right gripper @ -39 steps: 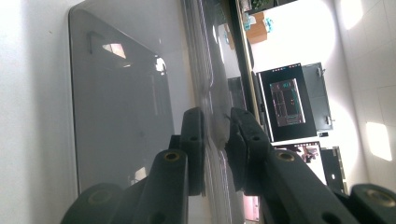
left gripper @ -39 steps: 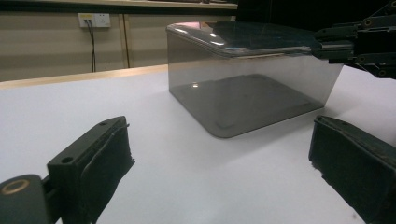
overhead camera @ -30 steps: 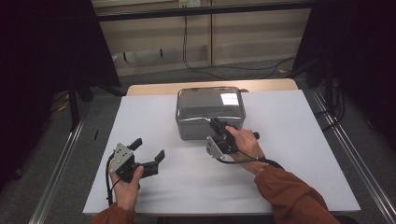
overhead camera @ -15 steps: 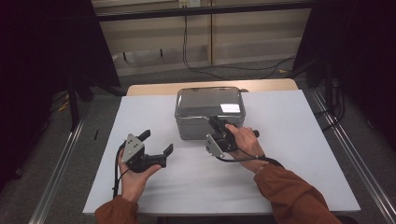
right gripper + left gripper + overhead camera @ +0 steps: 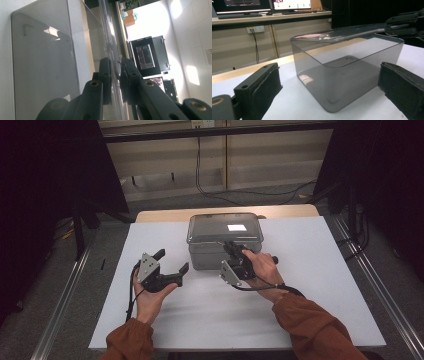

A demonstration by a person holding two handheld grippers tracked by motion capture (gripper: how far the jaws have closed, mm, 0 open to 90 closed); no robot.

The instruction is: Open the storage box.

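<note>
Two hand-held grippers: right (image 5: 231, 251) apparently pinching the lid's (image 5: 225, 225) near edge, left (image 5: 172, 262) wide.

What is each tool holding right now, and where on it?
The right tool pinches the clear lid at its near edge. The left tool is open, holding nothing.

From my high view, my hand covers most of the right tool (image 5: 234, 251), so its grip on the lid (image 5: 225, 226) is hard to make out. In the left tool view, the right edge cuts off the box (image 5: 342, 80).
</note>
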